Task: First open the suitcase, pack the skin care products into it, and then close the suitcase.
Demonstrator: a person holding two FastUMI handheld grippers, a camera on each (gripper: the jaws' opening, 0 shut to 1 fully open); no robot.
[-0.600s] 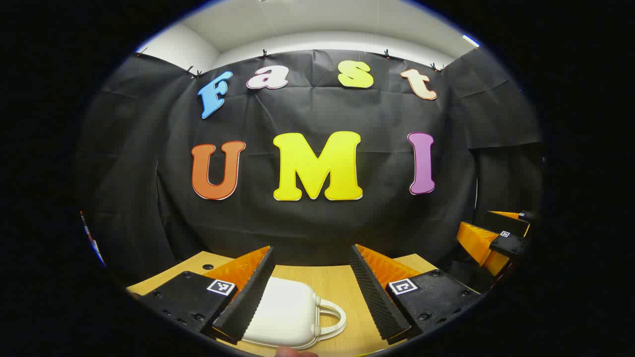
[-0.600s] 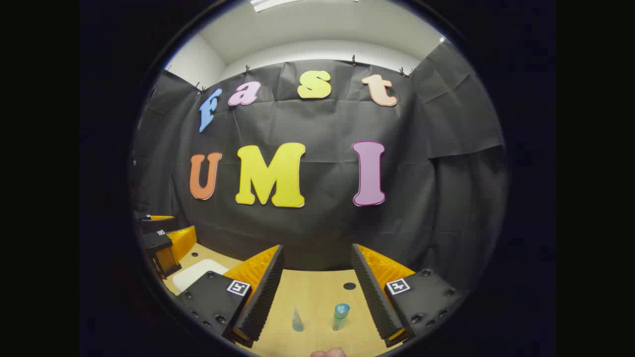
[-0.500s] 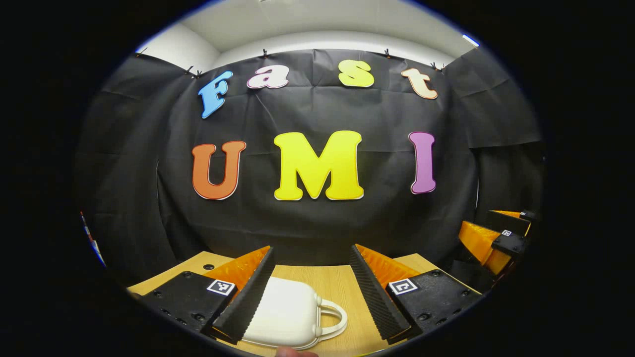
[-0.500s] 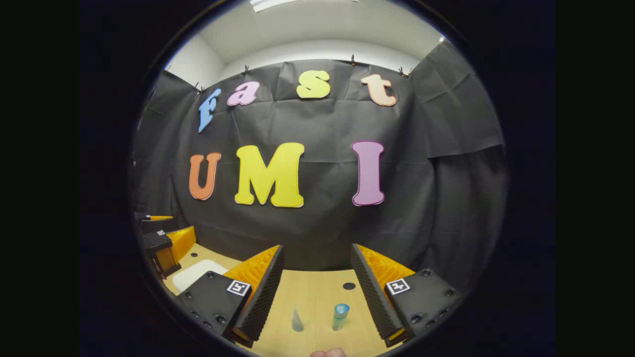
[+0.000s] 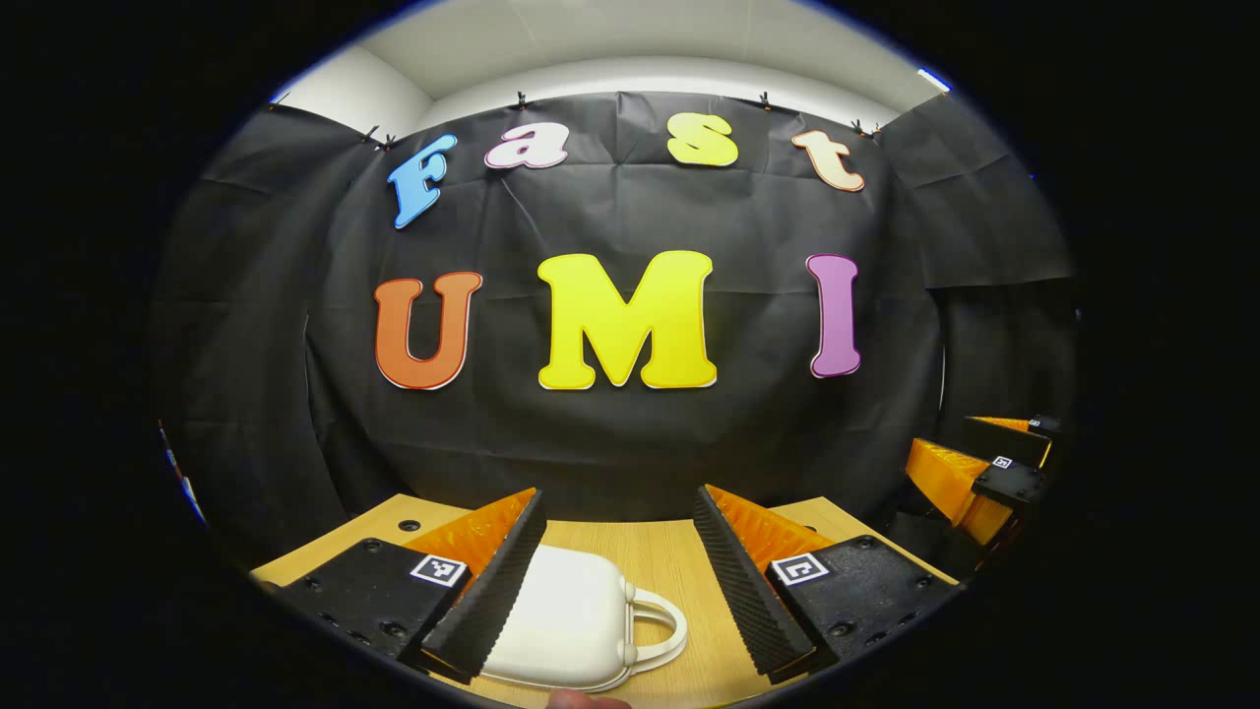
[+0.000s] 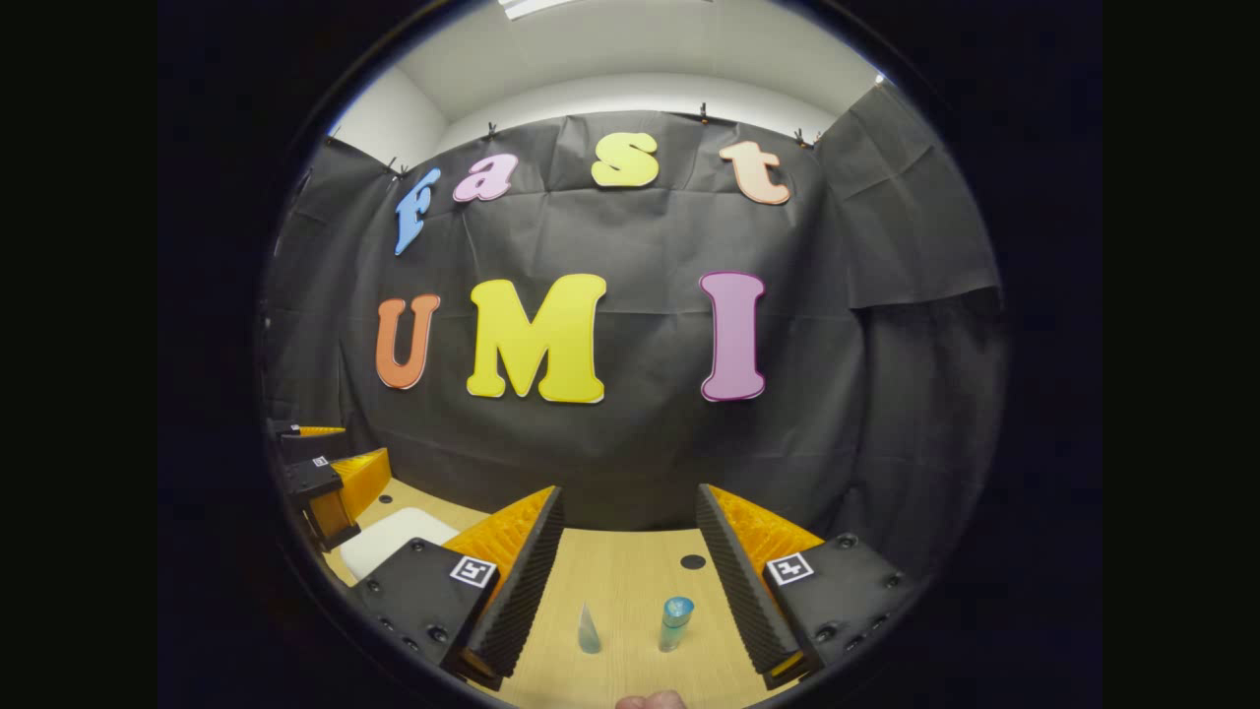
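Observation:
A small white suitcase (image 5: 571,620) lies closed and flat on the wooden table (image 5: 669,551), its loop handle (image 5: 658,632) pointing right. My left gripper (image 5: 617,576) hangs open above it, its left finger overlapping the case's left side. In the right gripper view, a clear cone-shaped tube (image 6: 589,630) and a bottle with a blue cap (image 6: 674,623) stand on the table between the open fingers of my right gripper (image 6: 628,571). The suitcase (image 6: 394,537) lies at the left there, beside the left gripper (image 6: 330,483). The right gripper (image 5: 984,473) appears at the right edge of the left gripper view.
The black cloth wall closes off the table's far edge a short way beyond both grippers. A dark round hole (image 6: 693,562) marks the tabletop near the bottle, and another hole (image 5: 409,526) lies at the far left. A fingertip (image 6: 650,701) shows at the bottom edge.
Both views have tipped down slightly: the wall has slid up and a little more table shows. The suitcase and both products have not moved.

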